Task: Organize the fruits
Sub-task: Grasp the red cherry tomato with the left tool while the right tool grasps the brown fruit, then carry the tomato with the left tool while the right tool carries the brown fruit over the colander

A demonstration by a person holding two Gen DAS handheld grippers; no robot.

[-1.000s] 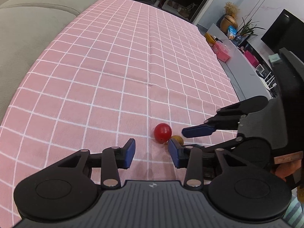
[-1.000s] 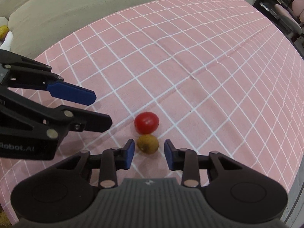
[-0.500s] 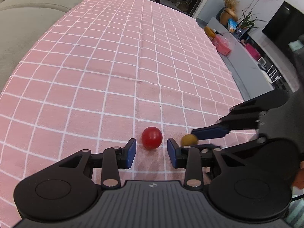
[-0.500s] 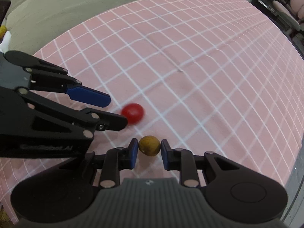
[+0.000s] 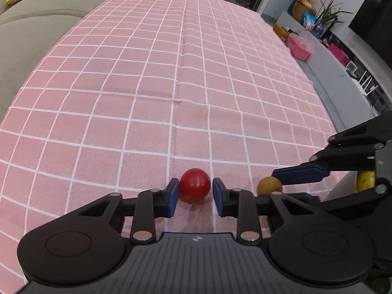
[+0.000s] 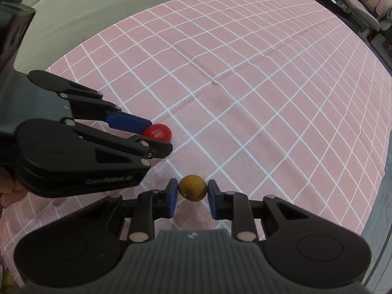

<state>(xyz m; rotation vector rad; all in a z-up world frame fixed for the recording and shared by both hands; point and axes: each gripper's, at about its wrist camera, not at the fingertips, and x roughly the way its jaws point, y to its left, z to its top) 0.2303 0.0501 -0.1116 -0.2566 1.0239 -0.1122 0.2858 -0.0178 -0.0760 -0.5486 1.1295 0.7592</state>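
A small red round fruit (image 5: 195, 183) lies on the pink checked tablecloth (image 5: 171, 73). My left gripper (image 5: 194, 194) is open, with its blue pads on either side of the fruit and a small gap on the right. A small yellow-brown round fruit (image 6: 192, 187) sits between the blue pads of my right gripper (image 6: 191, 192), which is shut on it. In the right wrist view the red fruit (image 6: 158, 132) shows between the left gripper's fingers (image 6: 127, 122). In the left wrist view the yellow-brown fruit (image 5: 269, 185) shows in the right gripper's fingers (image 5: 301, 175).
A grey sofa (image 5: 36, 24) borders the table on the left. A low grey bench (image 5: 330, 68) with pink boxes and plants runs along the right edge. Another yellow-green fruit (image 5: 365, 180) shows behind the right gripper. An office chair (image 6: 367, 7) stands beyond the far corner.
My left gripper moved right and forward until the red fruit sat between its pads. My right gripper closed on the yellow-brown fruit and drew it away from the red one.
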